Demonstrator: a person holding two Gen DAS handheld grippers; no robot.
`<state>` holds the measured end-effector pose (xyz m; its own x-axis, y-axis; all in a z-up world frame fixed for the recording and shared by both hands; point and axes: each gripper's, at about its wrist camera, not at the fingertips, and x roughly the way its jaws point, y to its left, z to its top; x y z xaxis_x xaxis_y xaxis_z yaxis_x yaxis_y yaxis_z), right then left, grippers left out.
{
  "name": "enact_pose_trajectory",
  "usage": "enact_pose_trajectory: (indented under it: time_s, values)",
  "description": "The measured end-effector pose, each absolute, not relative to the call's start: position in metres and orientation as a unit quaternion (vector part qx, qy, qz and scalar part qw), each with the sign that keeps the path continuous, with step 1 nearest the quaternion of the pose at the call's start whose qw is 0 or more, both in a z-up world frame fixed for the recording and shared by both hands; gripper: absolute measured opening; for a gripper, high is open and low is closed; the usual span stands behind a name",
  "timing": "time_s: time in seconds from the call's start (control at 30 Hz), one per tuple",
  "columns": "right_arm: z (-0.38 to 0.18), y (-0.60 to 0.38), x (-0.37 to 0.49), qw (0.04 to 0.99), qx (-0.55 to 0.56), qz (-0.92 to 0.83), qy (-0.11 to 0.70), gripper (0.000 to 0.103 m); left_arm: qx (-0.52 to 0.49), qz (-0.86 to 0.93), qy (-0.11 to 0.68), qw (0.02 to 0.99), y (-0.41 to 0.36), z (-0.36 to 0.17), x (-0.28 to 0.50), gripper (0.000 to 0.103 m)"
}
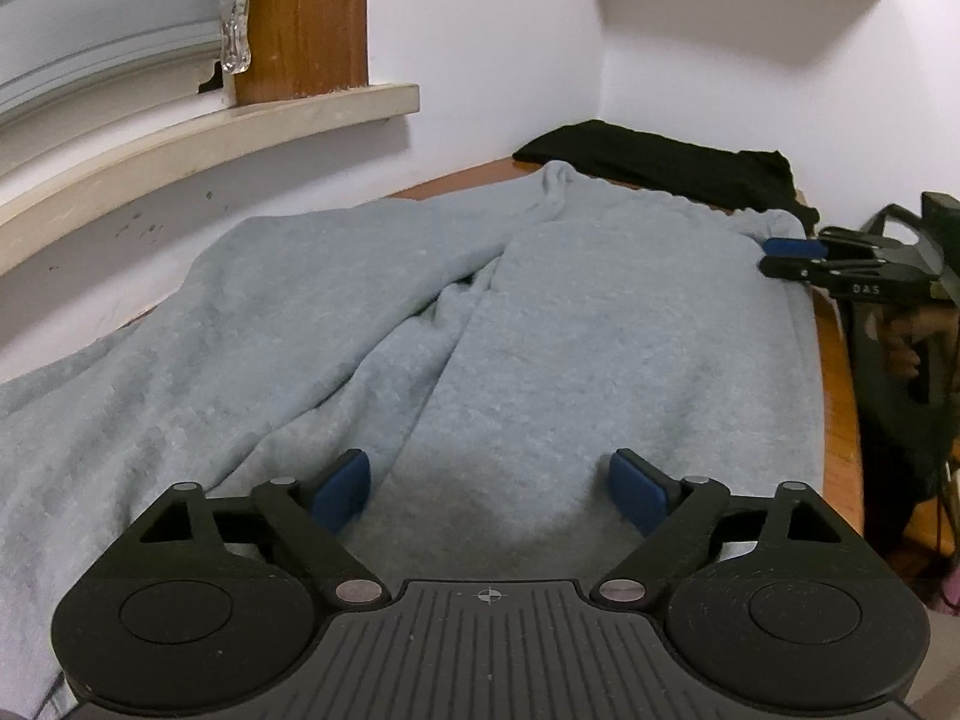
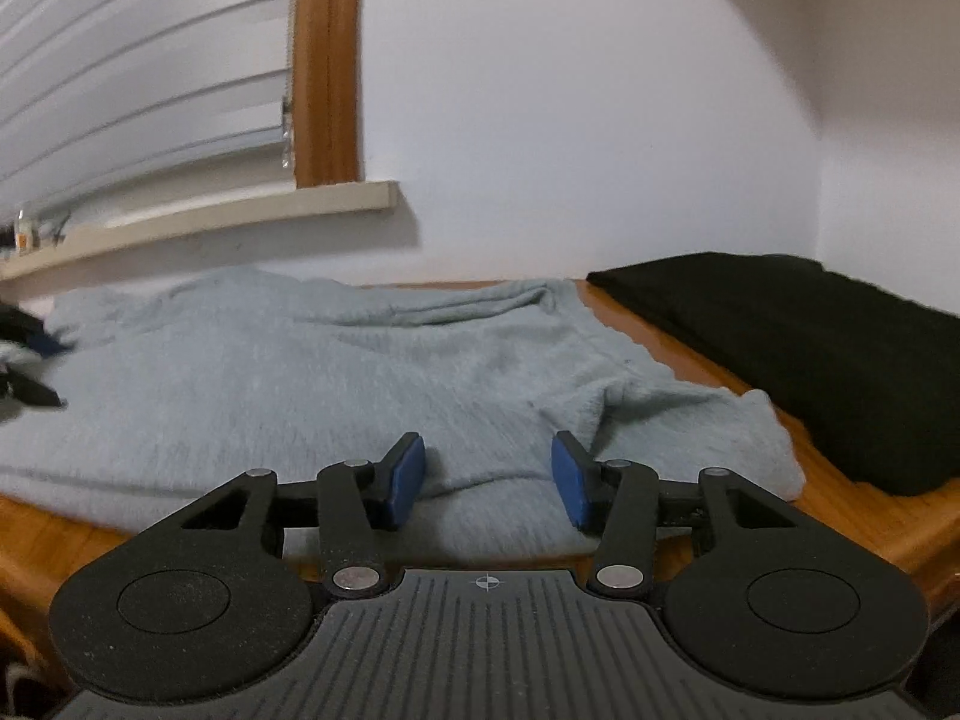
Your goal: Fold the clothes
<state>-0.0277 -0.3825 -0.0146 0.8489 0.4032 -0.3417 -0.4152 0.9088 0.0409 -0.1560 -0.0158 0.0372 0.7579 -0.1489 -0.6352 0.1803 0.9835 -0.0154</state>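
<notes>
A light blue-grey fleece garment (image 1: pixel 468 324) lies spread on a wooden table, with a long fold running down its middle. My left gripper (image 1: pixel 489 489) is open just above the cloth, blue pads on either side of a flat patch. My right gripper (image 2: pixel 489 471) is open over the garment's near edge (image 2: pixel 492 504), by a bunched corner (image 2: pixel 744 438). The right gripper also shows in the left wrist view (image 1: pixel 792 257) at the garment's far right corner, and the left gripper shows blurred at the left edge of the right wrist view (image 2: pixel 27 366). Neither holds cloth.
A folded black garment (image 2: pixel 810 354) lies on the table's far corner against the white wall; it also shows in the left wrist view (image 1: pixel 660 162). A window sill (image 1: pixel 210 132) with blinds runs along the wall behind the table. The bare wooden table edge (image 2: pixel 852 516) shows near the right gripper.
</notes>
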Motion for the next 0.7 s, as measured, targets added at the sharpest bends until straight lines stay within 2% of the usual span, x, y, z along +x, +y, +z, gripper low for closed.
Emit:
enact_pose_trajectory:
  time_s: [0.1, 0.23, 0.47, 0.53, 0.7]
  values:
    - [-0.009, -0.380, -0.031, 0.960, -0.026, 0.209, 0.184, 0.047, 0.021, -0.084, 0.338, 0.937, -0.019, 0.038, -0.162, 0.091]
    - [0.001, -0.376, -0.036, 0.966, -0.025, 0.209, 0.153, 0.047, 0.020, -0.079, 0.340, 0.937, -0.020, 0.039, -0.163, 0.095]
    - [-0.016, -0.405, -0.014, 0.973, 0.000, 0.169, 0.160, 0.046, 0.018, -0.079, 0.341, 0.937, -0.020, 0.039, -0.162, 0.096]
    - [-0.020, -0.418, -0.014, 0.976, 0.006, 0.156, 0.150, 0.039, 0.020, -0.079, 0.342, 0.936, -0.021, 0.038, -0.163, 0.097]
    - [-0.019, -0.415, -0.019, 0.978, -0.015, 0.149, 0.146, 0.039, 0.019, -0.081, 0.343, 0.936, -0.020, 0.038, -0.162, 0.098]
